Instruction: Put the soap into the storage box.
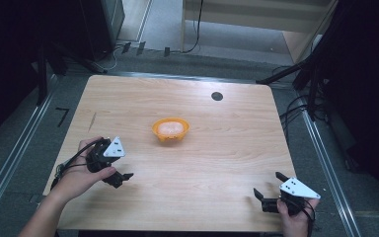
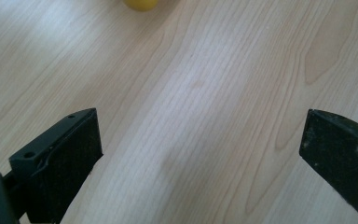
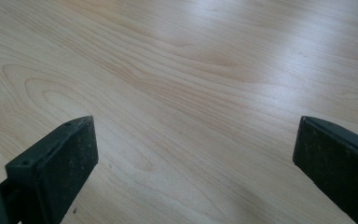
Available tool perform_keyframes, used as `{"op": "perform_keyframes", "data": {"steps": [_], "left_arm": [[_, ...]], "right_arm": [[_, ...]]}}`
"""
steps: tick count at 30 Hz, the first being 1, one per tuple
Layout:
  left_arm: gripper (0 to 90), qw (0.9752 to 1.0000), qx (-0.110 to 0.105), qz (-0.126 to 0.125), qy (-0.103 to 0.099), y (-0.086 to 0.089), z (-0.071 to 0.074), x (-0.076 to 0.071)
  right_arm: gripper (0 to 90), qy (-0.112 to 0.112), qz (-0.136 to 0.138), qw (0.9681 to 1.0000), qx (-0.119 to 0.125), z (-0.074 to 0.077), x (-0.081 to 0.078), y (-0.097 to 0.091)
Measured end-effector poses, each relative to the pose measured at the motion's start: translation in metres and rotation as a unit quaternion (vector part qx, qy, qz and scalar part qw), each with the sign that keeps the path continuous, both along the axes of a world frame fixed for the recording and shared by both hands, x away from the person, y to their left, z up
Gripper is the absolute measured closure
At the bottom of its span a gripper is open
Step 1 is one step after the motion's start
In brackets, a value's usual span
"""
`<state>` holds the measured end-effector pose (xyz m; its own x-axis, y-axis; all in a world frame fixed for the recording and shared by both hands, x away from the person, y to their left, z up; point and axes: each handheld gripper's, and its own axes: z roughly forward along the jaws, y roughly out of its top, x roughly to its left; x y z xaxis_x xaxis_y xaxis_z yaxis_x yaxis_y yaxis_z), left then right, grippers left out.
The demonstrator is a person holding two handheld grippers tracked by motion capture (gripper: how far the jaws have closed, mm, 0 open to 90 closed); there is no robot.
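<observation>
An orange bowl (image 1: 170,129) with something pale inside stands at the middle of the wooden table (image 1: 217,148). Its yellow-orange edge (image 2: 141,3) peeks in at the top of the left gripper view. A hand holds my left gripper (image 1: 124,162) near the table's left front, left of the bowl and apart from it. Its jaws stand wide apart over bare wood (image 2: 200,154), so it is open. Near the front right corner my right gripper (image 1: 268,184) is also open, with only wood grain between its jaws (image 3: 196,154).
A round black spot (image 1: 217,96) marks the table's far side. Dark stands and cables (image 1: 301,74) crowd the floor at the right and back. Metal rails (image 1: 15,148) run along the floor on both sides of the table.
</observation>
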<state>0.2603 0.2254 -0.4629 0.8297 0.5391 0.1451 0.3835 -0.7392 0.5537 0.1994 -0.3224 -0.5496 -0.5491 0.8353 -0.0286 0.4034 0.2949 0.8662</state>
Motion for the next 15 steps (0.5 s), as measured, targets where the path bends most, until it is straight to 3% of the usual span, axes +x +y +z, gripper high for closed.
{"op": "perform_keyframes", "data": {"steps": [8,15], "left_arm": [[0.0,0.9991,-0.032,0.023,-0.015,0.022,-0.006,-0.019],[0.0,0.9962,-0.065,0.052,-0.024,0.044,-0.017,-0.036]], "right_arm": [[0.2,0.0,-0.001,1.0,0.0,0.0,0.0,0.0],[0.2,0.002,-0.003,1.0,-0.002,0.0,0.0,0.001]]}}
